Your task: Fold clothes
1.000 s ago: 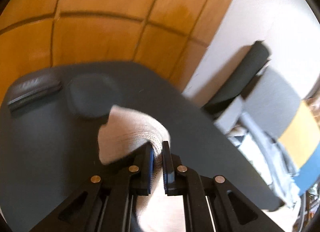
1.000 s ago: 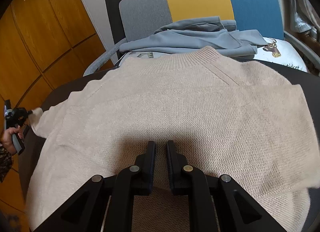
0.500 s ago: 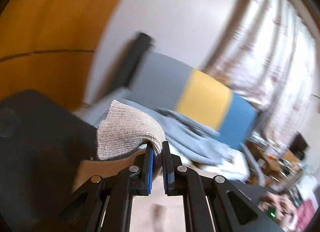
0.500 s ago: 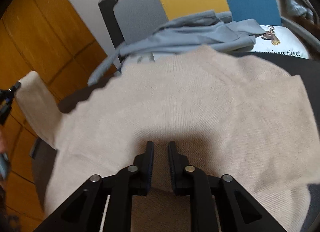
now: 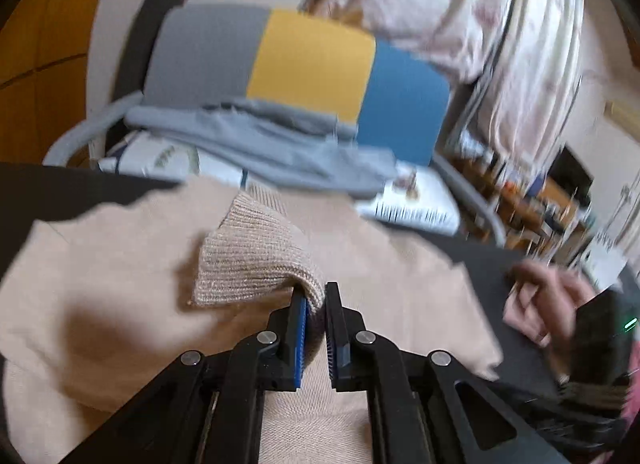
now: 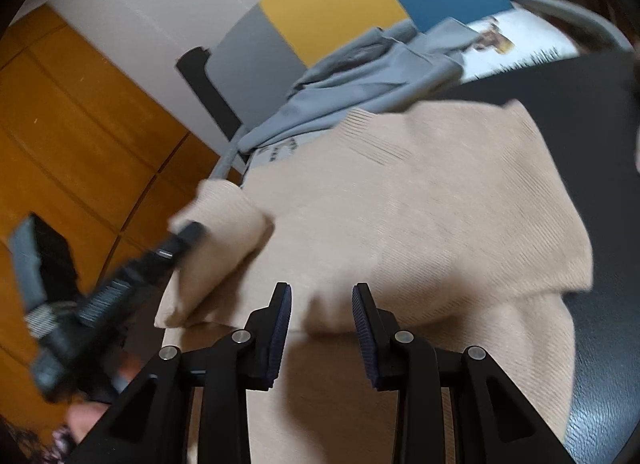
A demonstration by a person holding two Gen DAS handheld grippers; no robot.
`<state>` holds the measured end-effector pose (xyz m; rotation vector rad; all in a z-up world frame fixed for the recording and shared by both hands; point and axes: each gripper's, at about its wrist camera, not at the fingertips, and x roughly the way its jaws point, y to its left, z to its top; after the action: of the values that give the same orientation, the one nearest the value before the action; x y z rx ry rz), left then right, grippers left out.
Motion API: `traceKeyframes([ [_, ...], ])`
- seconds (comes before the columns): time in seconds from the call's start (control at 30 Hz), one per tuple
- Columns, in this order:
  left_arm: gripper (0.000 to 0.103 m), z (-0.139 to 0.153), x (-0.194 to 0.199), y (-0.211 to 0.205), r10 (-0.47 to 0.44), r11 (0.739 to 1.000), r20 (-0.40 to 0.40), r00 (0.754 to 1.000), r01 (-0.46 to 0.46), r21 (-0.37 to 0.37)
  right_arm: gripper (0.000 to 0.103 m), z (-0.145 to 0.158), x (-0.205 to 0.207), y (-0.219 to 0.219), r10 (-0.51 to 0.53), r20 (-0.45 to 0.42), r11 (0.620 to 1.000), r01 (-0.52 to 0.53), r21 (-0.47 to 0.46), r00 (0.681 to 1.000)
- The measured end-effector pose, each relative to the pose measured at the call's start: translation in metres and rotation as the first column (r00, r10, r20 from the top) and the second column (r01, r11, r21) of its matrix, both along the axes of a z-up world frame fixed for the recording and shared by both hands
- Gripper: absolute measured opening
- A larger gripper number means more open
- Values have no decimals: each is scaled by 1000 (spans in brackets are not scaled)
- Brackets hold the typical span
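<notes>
A beige knit sweater [image 6: 420, 224] lies spread on a dark table [image 6: 580, 104]. My left gripper [image 5: 316, 296] is shut on the ribbed cuff [image 5: 256, 260] of its left sleeve and holds it above the sweater's body [image 5: 100, 284]. In the right wrist view the left gripper [image 6: 188, 236] shows at the left with the sleeve [image 6: 224, 232] folded over the body. My right gripper [image 6: 322, 296] is open and empty just above the sweater's lower part.
A chair with a grey, yellow and blue back [image 5: 312, 64] stands behind the table with a grey garment [image 5: 272, 140] and printed papers [image 5: 412, 200] on its seat. Orange wood panels [image 6: 80, 124] are at the left. A hand [image 5: 548, 304] is at the right.
My left gripper has carried the sleeve cuff from the table's left side over onto the sweater's body. My right gripper has opened and lifted off the sweater.
</notes>
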<state>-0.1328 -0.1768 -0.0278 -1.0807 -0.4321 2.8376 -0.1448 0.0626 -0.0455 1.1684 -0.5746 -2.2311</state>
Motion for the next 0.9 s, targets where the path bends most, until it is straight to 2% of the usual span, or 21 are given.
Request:
traceKeyframes([
  [0.1,11,-12,9,1,-43,998,59,997,41,38,34,-5,-1,4,-6,21,1000,6,5,1000],
  [0.17,13,-11,29,-9,-65,994,27,998,62,86,34,-3,-1,2,-1,18,1000,1,14,1000],
  [0.2,18,-11,39,-14,-75,991,11,997,73,109,34,-2,-2,0,2,14,1000,-3,12,1000],
  [0.27,19,-8,60,-28,-66,992,-6,998,66,110,37,2,-4,-9,22,-2,999,-22,24,1000],
  [0.33,19,-8,82,-48,-36,996,-6,999,37,81,45,7,-5,-20,47,-21,998,-46,46,999],
  [0.4,19,-11,102,-71,29,999,-6,1000,-29,31,45,11,-5,-31,72,-40,995,-69,69,997],
  [0.47,19,-18,108,-92,108,994,40,993,-108,0,48,12,-6,-44,94,-45,992,-89,93,995],
  [0.53,19,-30,116,-116,182,982,99,978,-186,33,56,12,-7,-57,112,-38,988,-107,113,993],
  [0.63,19,-44,127,-141,262,958,159,952,-277,80,58,5,-12,-69,110,13,988,-111,109,994],
  [0.73,19,-53,140,-155,302,940,143,942,-319,117,59,2,-14,-70,46,62,996,-51,70,997],
  [0.8,19,-59,144,-158,314,933,134,940,-331,141,61,5,-16,-76,24,64,997,-28,66,998],
  [0.83,19,-60,145,-159,316,931,131,940,-333,151,62,9,-18,-83,23,51,996,-28,88,998],
  [0.9,19,-61,146,-160,320,926,125,939,-338,169,65,16,-22,-105,34,-1,976,-33,215,999],
])
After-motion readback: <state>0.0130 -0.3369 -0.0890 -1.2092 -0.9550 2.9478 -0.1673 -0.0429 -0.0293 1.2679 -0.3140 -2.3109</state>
